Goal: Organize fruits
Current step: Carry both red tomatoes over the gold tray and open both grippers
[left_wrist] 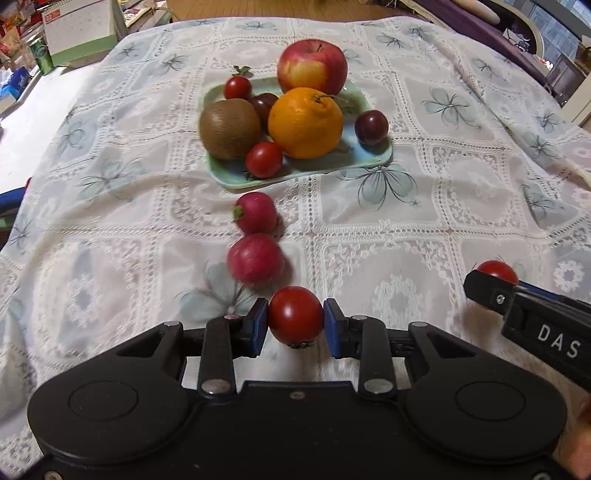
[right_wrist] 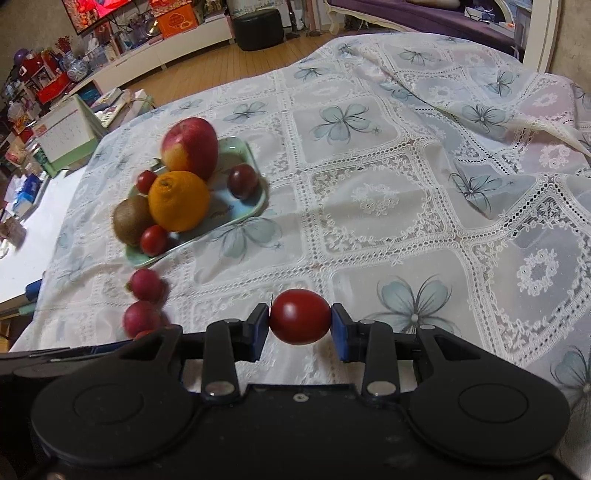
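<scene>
A pale green tray (left_wrist: pixel 373 158) (right_wrist: pixel 255 162) holds an apple (left_wrist: pixel 312 66), an orange (left_wrist: pixel 304 123), a kiwi (left_wrist: pixel 229 127), cherry tomatoes and dark plums. Two pink radishes (left_wrist: pixel 256 214) (left_wrist: pixel 255 260) lie on the cloth in front of the tray; they also show in the right wrist view (right_wrist: pixel 146 284) (right_wrist: pixel 141 318). My left gripper (left_wrist: pixel 295 323) is shut on a cherry tomato (left_wrist: pixel 295 315) just behind the near radish. My right gripper (right_wrist: pixel 300 325) is shut on another cherry tomato (right_wrist: pixel 300 315), to the right of the left one; it shows at the left wrist view's right edge (left_wrist: pixel 496 271).
A white lace tablecloth with blue flowers (right_wrist: pixel 406 184) covers the table. A desk calendar (left_wrist: pixel 79 31) and cluttered boxes stand off the far left edge. A fold of cloth rises at the far right (right_wrist: pixel 535 122).
</scene>
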